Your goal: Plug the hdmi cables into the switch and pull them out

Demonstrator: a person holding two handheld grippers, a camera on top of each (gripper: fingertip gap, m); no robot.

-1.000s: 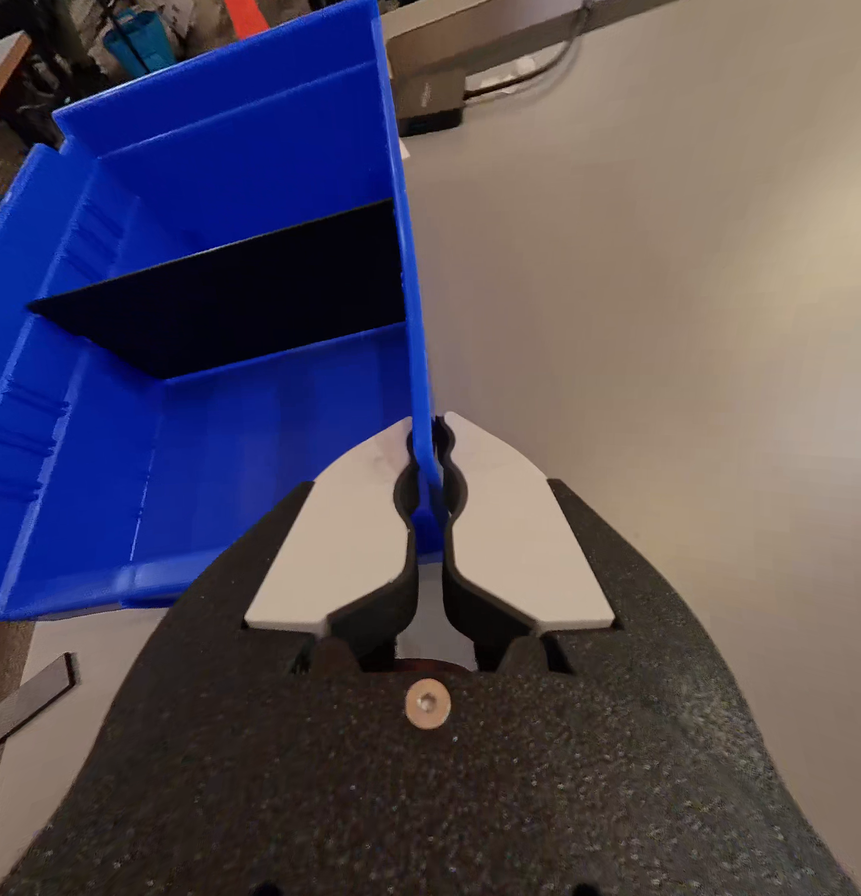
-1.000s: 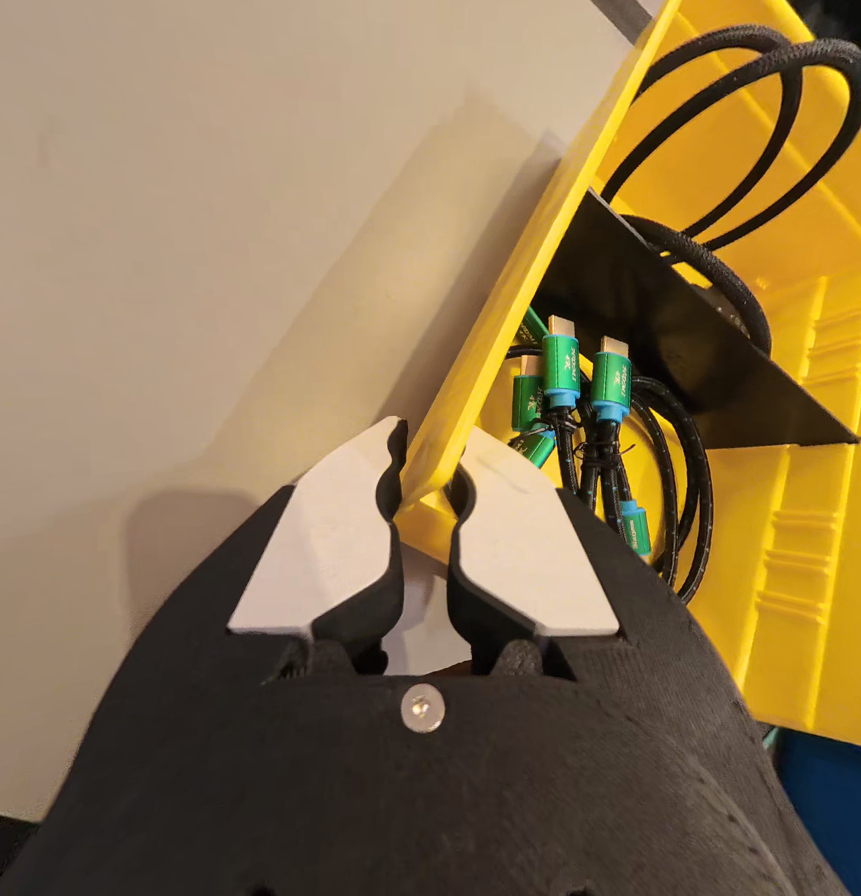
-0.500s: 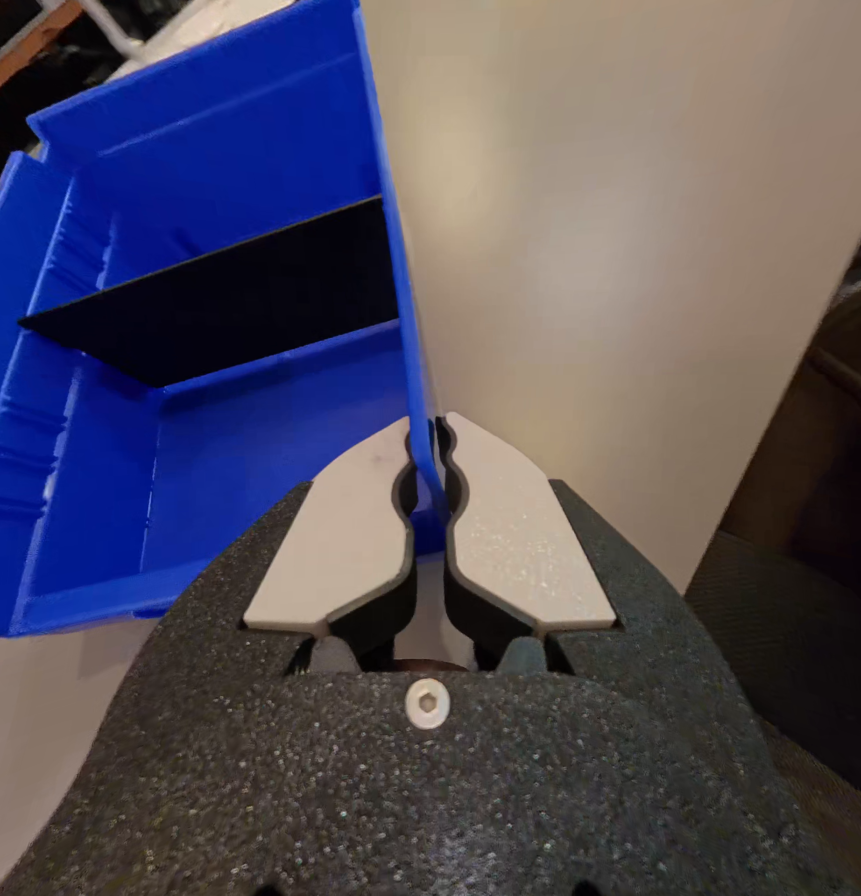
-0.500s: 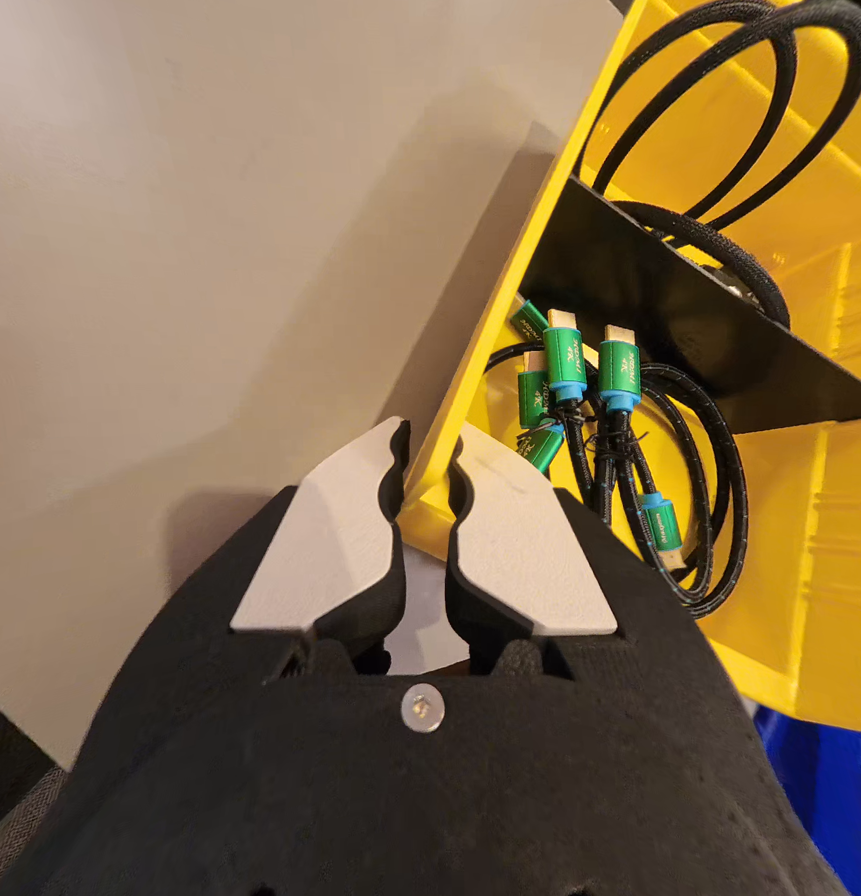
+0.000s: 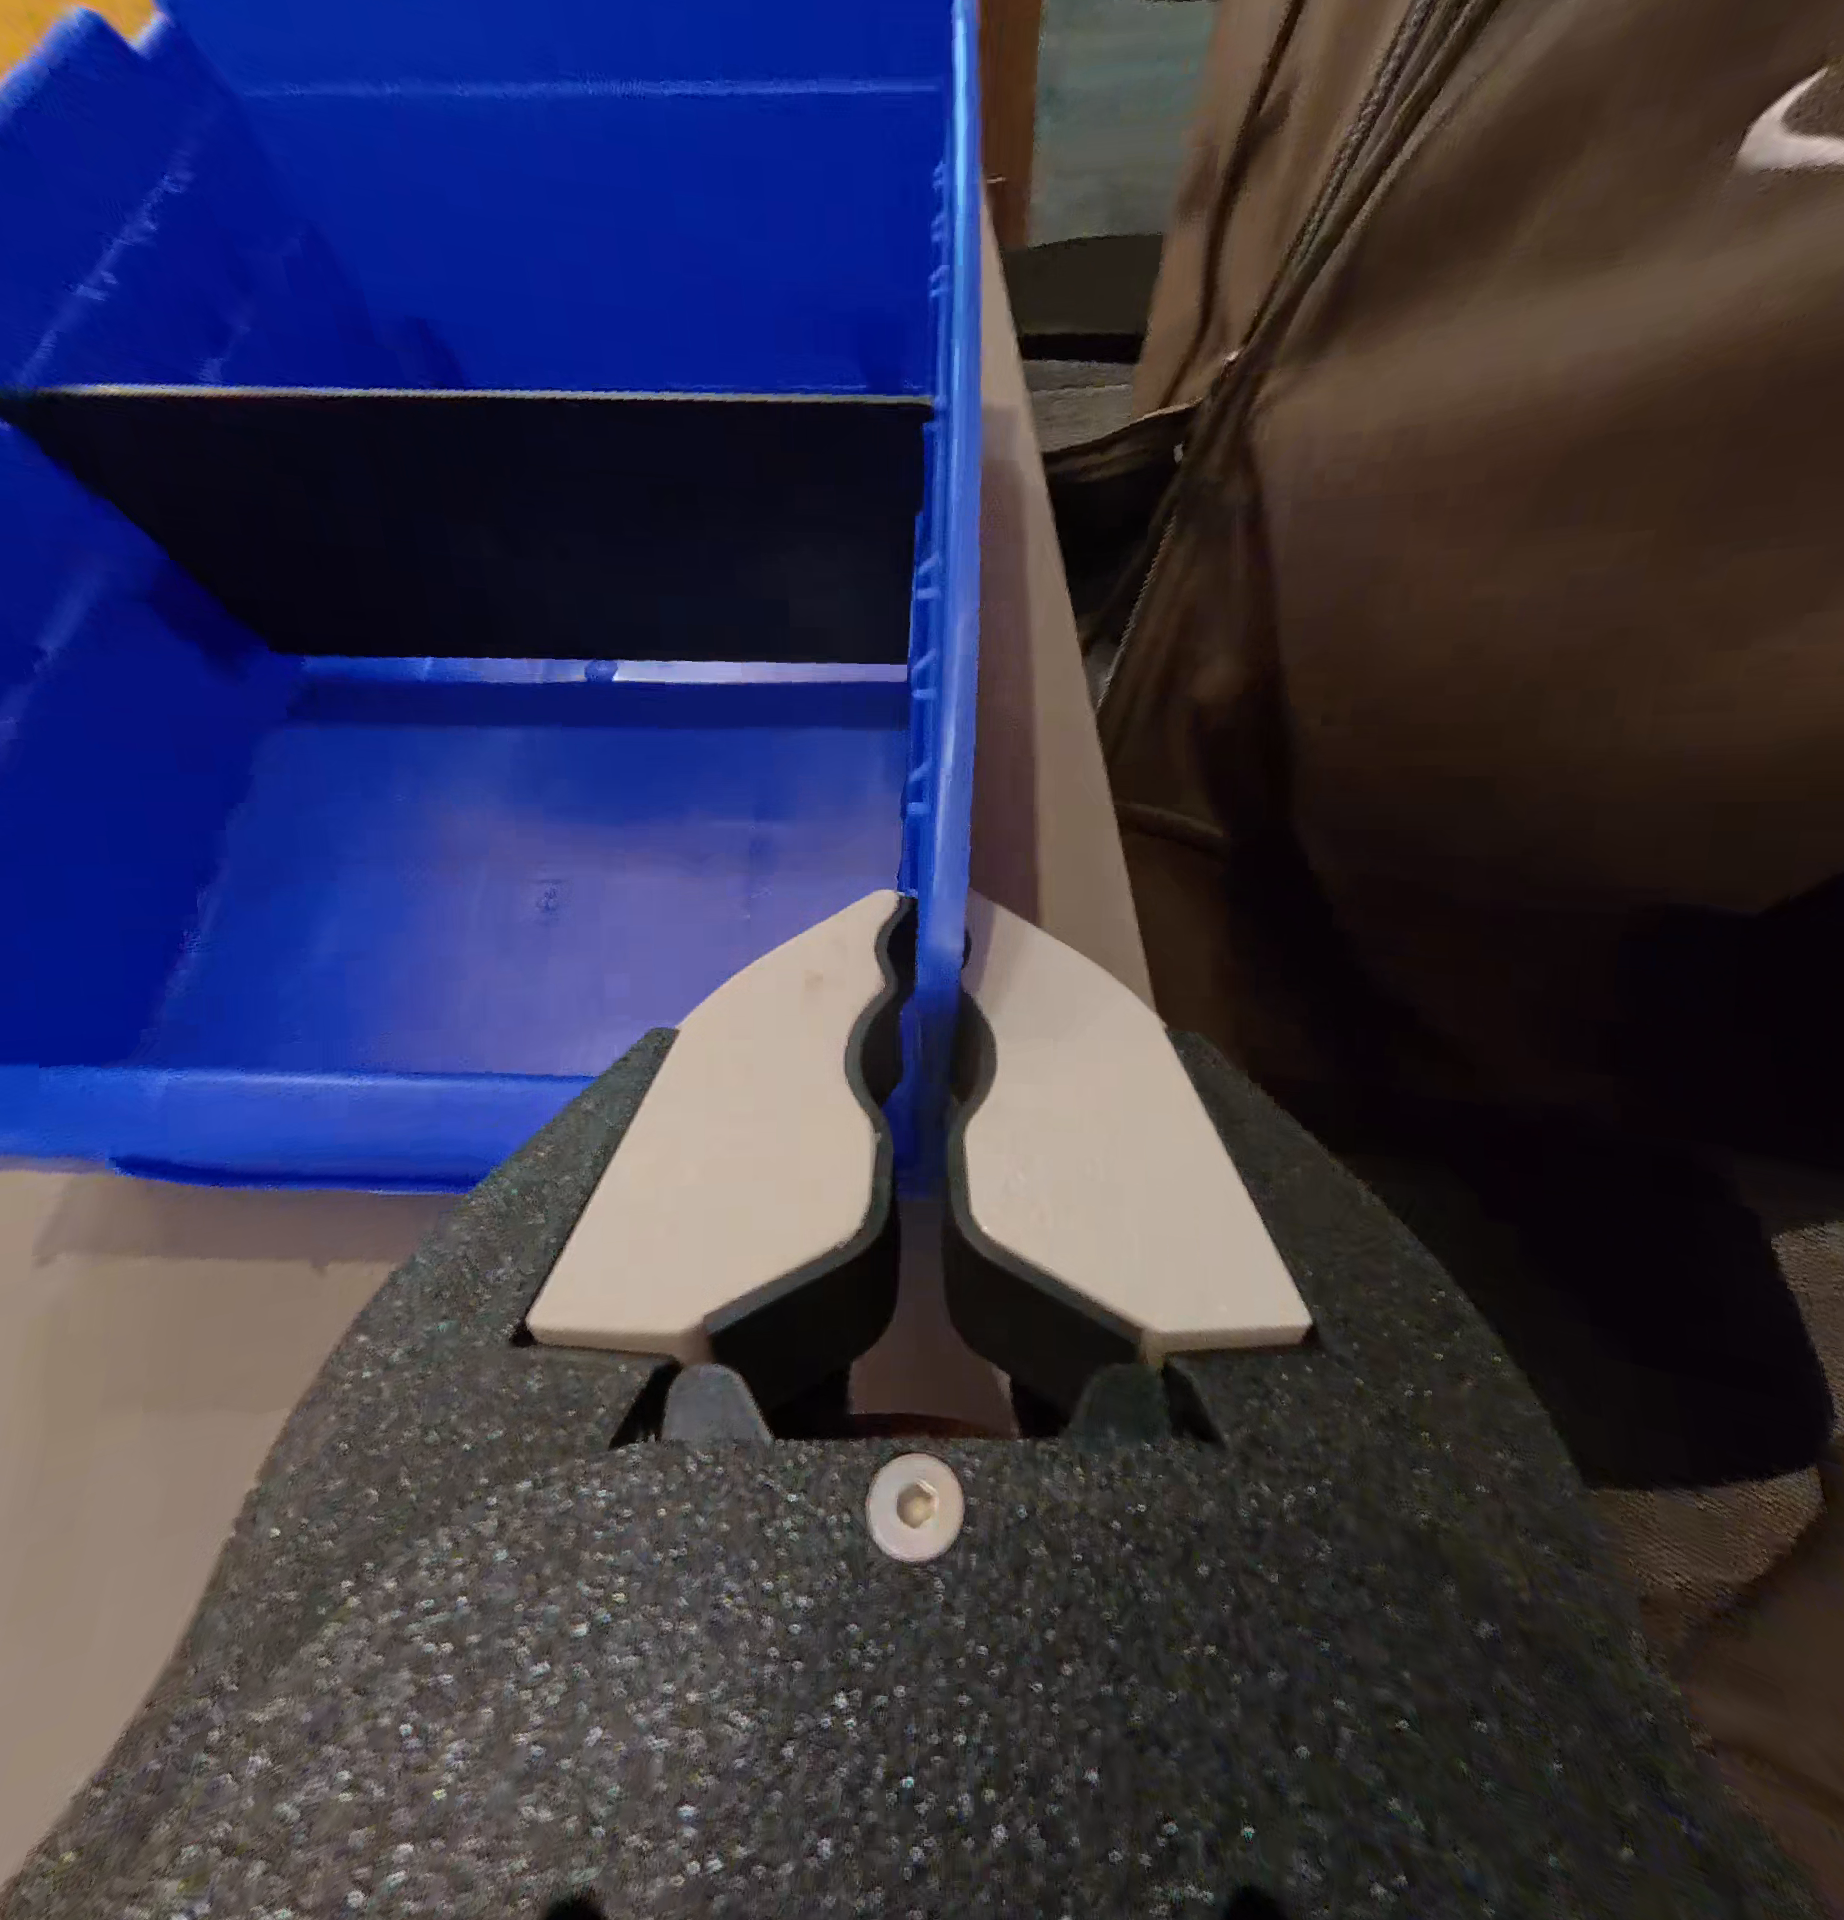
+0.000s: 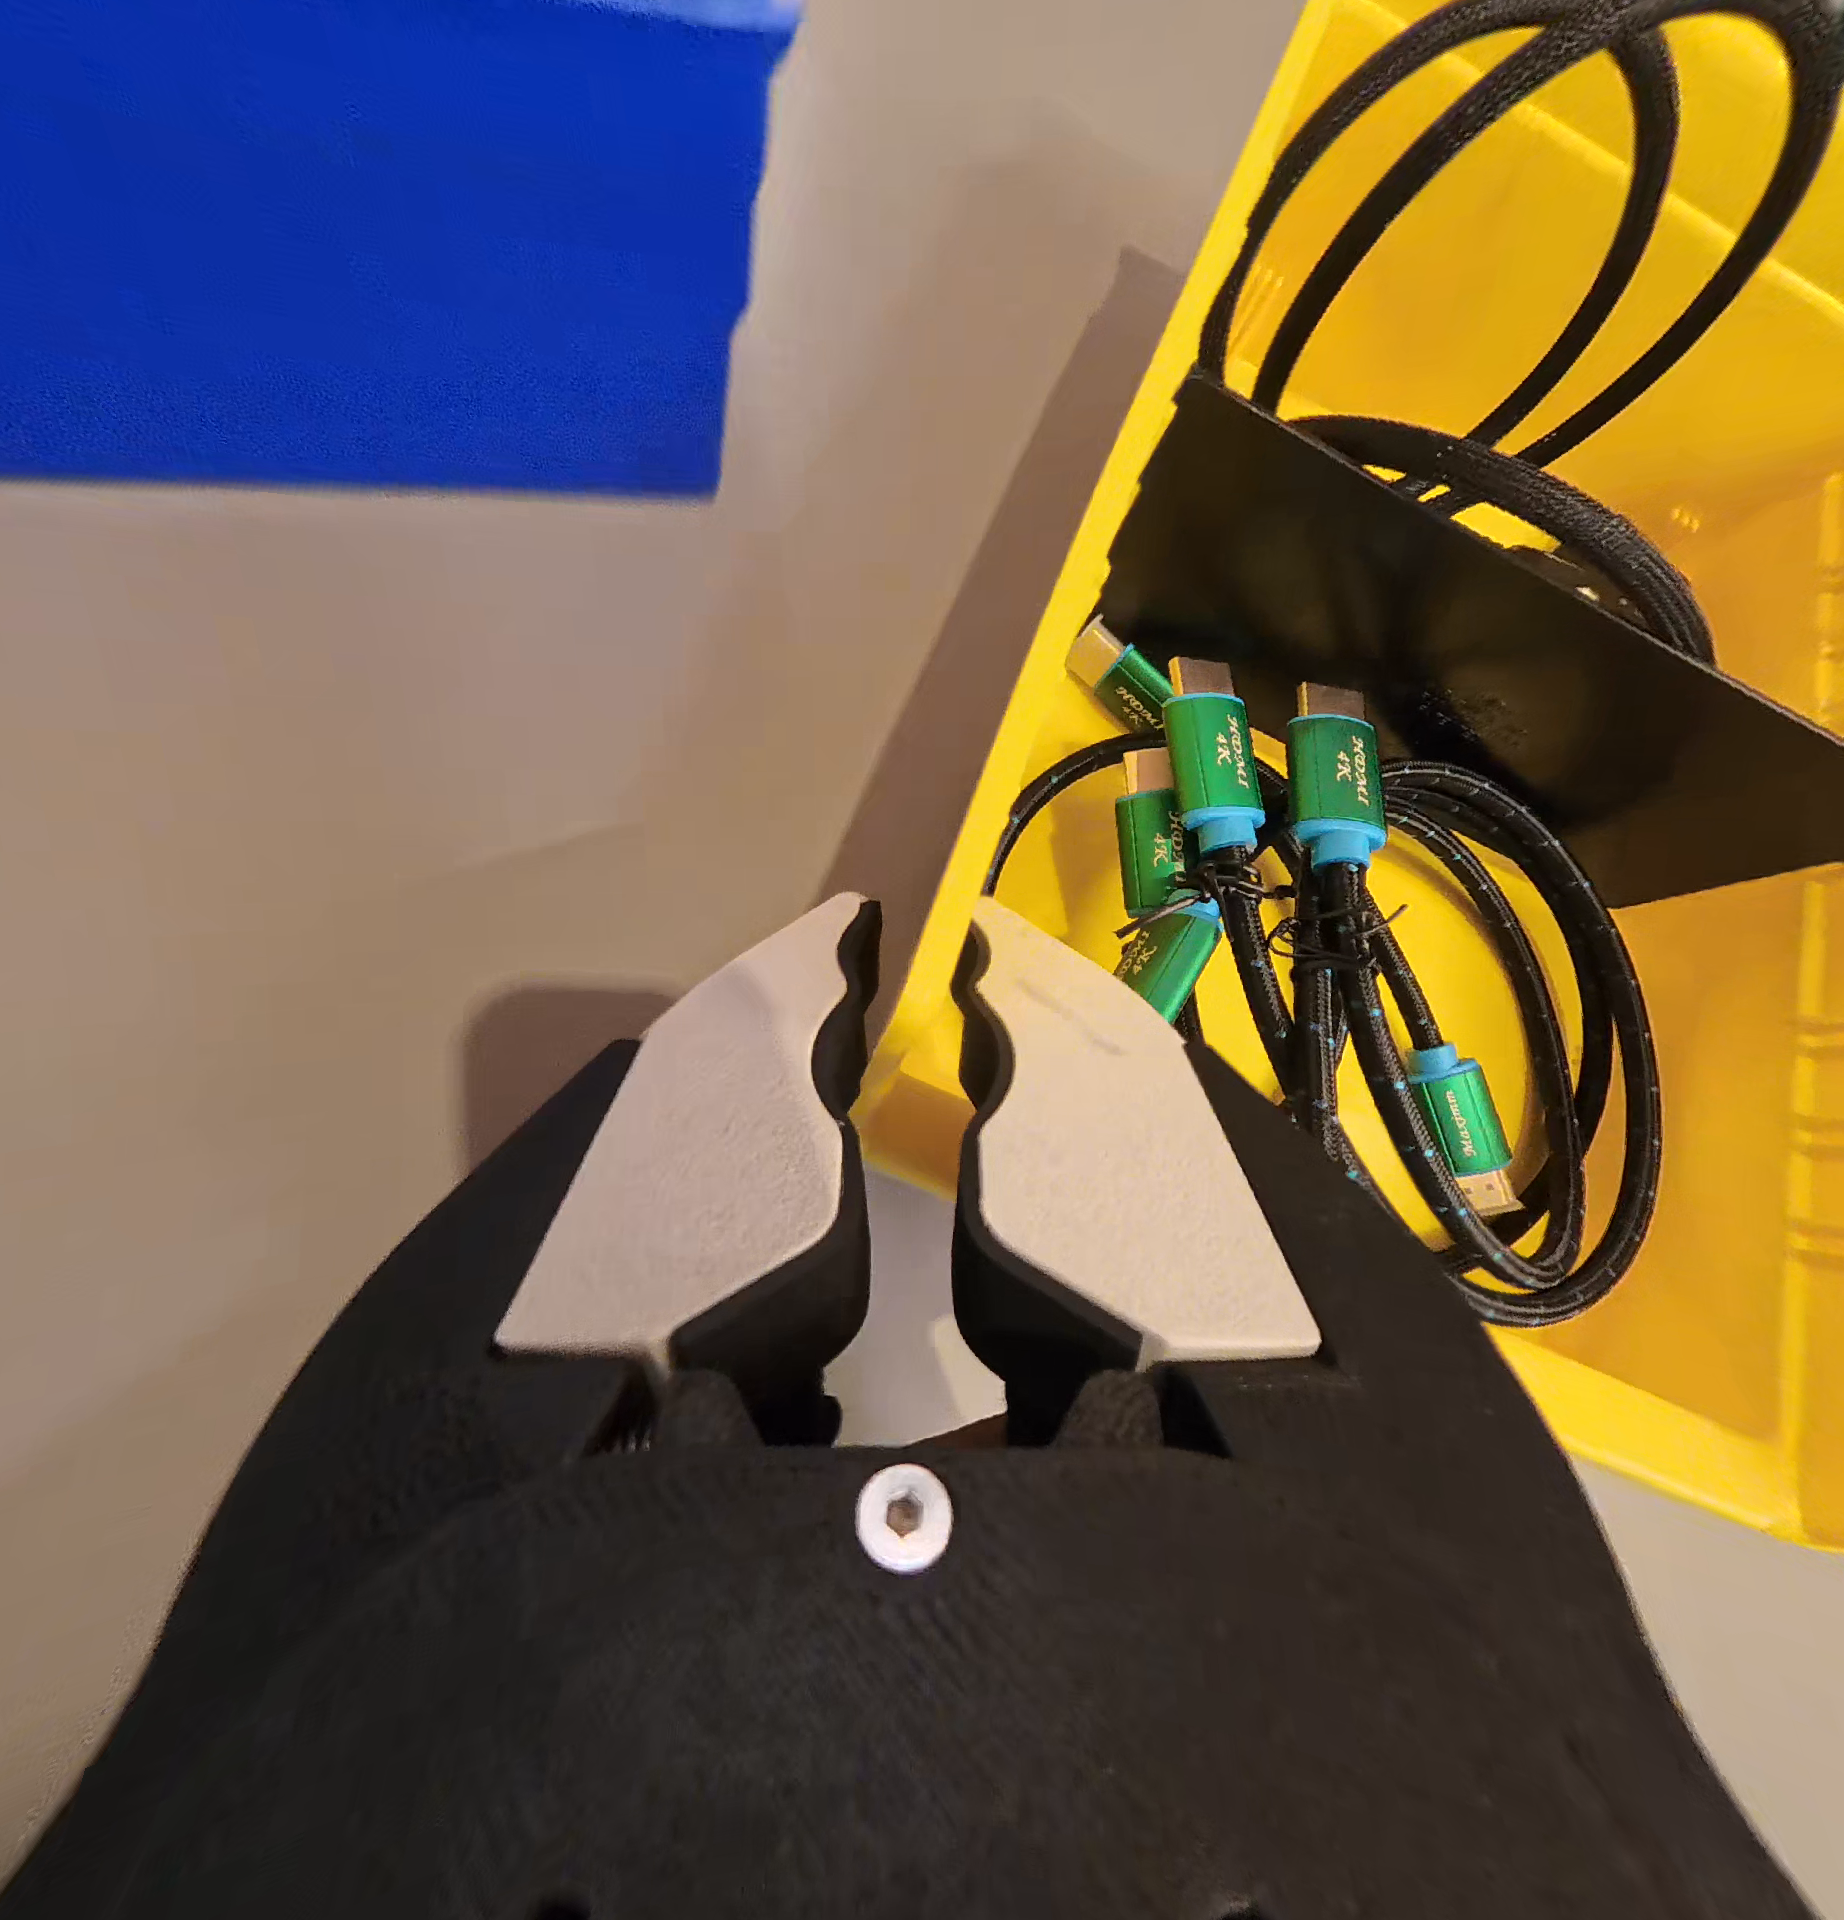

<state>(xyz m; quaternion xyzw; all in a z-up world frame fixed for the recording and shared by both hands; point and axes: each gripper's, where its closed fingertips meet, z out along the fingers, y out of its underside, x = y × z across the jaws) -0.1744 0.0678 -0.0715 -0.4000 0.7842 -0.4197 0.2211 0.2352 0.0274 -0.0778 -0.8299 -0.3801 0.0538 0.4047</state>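
Note:
In the left wrist view my left gripper [image 5: 933,914] is shut on the thin right wall [image 5: 954,520] of an empty blue bin [image 5: 544,883], with both pads pressed on the wall near its front corner. A black divider [image 5: 502,520] crosses the bin. In the right wrist view my right gripper [image 6: 918,920] is shut on the left wall [image 6: 1084,623] of a tilted yellow bin, near its front corner. The yellow bin holds bundled black cables with green plugs [image 6: 1209,769] in front of a black divider [image 6: 1417,644], and a coil of black cable [image 6: 1520,208] behind it. The blue bin [image 6: 357,239] shows blurred at the upper left.
Both bins are over a beige table [image 6: 274,831]. In the left wrist view the table's edge [image 5: 1063,644] runs just right of the blue bin. A person in a brown jacket [image 5: 1520,520] is close beyond that edge. My right fingertips sit around 40 centimeters from my left ones.
Both grippers moved with their bins still gripped. The blue bin swung toward the table's edge, bringing the person's jacket into view. The blue bin has come into the right wrist view.

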